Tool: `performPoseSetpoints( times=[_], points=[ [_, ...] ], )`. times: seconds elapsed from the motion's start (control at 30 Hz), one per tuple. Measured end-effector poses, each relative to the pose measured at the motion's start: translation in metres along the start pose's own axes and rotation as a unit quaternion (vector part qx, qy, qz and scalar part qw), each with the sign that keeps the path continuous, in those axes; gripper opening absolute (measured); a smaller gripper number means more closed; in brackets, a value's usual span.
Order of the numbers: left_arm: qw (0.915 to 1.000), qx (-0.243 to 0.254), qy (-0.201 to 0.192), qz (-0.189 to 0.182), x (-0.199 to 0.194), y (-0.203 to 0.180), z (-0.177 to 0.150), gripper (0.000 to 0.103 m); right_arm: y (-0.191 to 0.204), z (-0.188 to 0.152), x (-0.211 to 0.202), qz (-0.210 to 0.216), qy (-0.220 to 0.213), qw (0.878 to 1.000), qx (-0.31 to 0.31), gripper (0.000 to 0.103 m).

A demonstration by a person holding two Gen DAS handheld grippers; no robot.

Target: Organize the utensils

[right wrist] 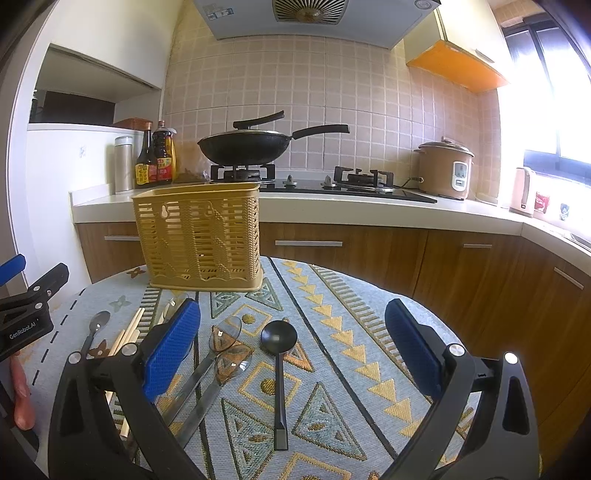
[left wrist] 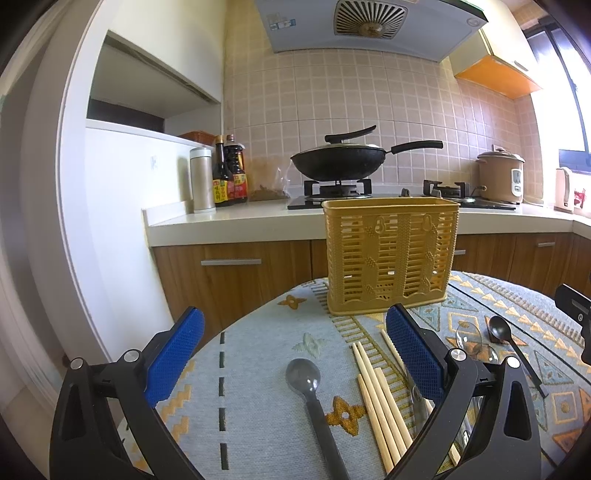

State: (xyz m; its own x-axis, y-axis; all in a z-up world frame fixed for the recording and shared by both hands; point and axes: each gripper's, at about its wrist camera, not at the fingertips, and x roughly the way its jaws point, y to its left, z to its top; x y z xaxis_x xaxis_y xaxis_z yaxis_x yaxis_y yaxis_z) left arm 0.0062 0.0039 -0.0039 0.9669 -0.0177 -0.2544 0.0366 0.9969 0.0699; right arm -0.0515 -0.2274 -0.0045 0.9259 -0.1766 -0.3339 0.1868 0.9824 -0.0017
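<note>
Left wrist: slotted yellow utensil basket (left wrist: 390, 254)

Left wrist view set low and near over the left of the table (left wrist: 258, 369), right wrist view over its right, both faced toward the far stove, the yellow basket (left wrist: 389, 254) shared.

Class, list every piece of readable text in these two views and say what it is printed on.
"GenRobot.AI": on the left gripper, seen from the right wrist.
Sauce bottle labels: too blurred to read.
Hood sticker: too small.
Rice cooker panel: unreadable.
</note>
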Motion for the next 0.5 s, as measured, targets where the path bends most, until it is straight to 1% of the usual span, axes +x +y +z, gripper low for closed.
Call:
performPoseSetpoints(
  times=[0.5],
  points=[
    [1.0000,0.000,0.000,0.000,0.0002,-0.0005,0.0000,0.096,-0.0020,-0.0003,0.0015,-0.003,0.001,1.000,-0.001,0.096]
  ],
)
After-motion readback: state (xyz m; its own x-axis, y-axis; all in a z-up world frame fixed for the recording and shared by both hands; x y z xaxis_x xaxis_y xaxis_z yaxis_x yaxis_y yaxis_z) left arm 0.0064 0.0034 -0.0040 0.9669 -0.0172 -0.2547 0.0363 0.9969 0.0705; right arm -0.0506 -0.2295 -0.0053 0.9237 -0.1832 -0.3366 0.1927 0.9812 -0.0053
